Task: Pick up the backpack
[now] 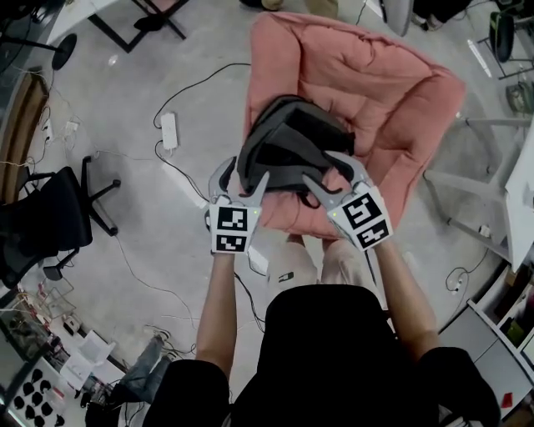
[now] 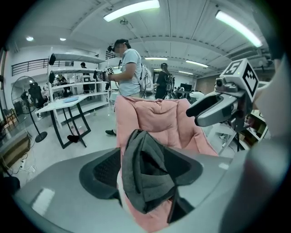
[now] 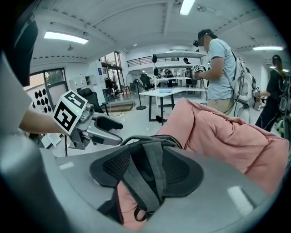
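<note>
Grey backpack (image 1: pixel 288 150) sits slumped on the near edge of the pink chair (image 1: pixel 400 92), so the left hand-held gripper (image 1: pixel 246 171) and right hand-held gripper (image 1: pixel 319 167) both hover spread wide over its near side (nothing pinched yet), I'd guess to grab both sides evenly.

Open lab-workshop: bare concrete floor (image 1: pixel 150 75), power strip (image 1: pixel 169 131), white worktable (image 2: pixel 68 101), shelving (image 2: pixel 75 68), ceiling strip lights (image 2: pixel 132 9).

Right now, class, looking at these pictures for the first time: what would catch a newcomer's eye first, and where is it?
The pink padded chair fills the upper middle of the head view, with a dark grey backpack lying on it. The left claw and right claw, both open, flank the backpack's near edge.
</note>
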`<state>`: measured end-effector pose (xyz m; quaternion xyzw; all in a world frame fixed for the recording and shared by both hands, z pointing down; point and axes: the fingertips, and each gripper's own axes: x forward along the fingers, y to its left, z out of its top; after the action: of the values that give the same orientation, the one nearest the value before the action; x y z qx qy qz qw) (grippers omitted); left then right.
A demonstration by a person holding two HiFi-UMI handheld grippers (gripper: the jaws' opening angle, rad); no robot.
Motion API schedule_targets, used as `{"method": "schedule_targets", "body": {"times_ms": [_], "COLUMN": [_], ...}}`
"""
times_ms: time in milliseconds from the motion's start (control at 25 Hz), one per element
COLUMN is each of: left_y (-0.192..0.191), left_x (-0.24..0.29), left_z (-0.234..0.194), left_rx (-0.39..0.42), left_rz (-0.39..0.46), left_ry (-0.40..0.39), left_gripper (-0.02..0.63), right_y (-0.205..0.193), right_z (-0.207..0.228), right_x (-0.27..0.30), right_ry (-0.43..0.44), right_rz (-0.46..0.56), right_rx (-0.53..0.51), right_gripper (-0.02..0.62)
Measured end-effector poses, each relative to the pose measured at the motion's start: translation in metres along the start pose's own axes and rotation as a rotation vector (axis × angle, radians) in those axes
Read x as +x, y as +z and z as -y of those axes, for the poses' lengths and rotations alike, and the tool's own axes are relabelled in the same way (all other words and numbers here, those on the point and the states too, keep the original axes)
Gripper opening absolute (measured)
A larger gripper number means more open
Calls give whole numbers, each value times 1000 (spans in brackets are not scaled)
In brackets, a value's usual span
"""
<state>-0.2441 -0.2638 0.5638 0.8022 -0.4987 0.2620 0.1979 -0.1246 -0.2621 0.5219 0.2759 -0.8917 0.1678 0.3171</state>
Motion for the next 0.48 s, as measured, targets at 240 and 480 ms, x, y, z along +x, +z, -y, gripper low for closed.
{"method": "schedule_targets", "body": {"times_ms": [240, 480], "left_y": [-16, -33], "left_x": [18, 35], "left_z": [-15, -16], "left_rx": [-8, -10], "left_rz": [-25, -48], "left_ry": [3, -6], "left_gripper": [301, 302], "right_y": [-8, -18], "right_z": [4, 15], "right_x": [39, 71], "right_ry": [12, 15], "right_rz": [-31, -66], "right_rx": [-6, -21], "right_gripper": [209, 209]}}
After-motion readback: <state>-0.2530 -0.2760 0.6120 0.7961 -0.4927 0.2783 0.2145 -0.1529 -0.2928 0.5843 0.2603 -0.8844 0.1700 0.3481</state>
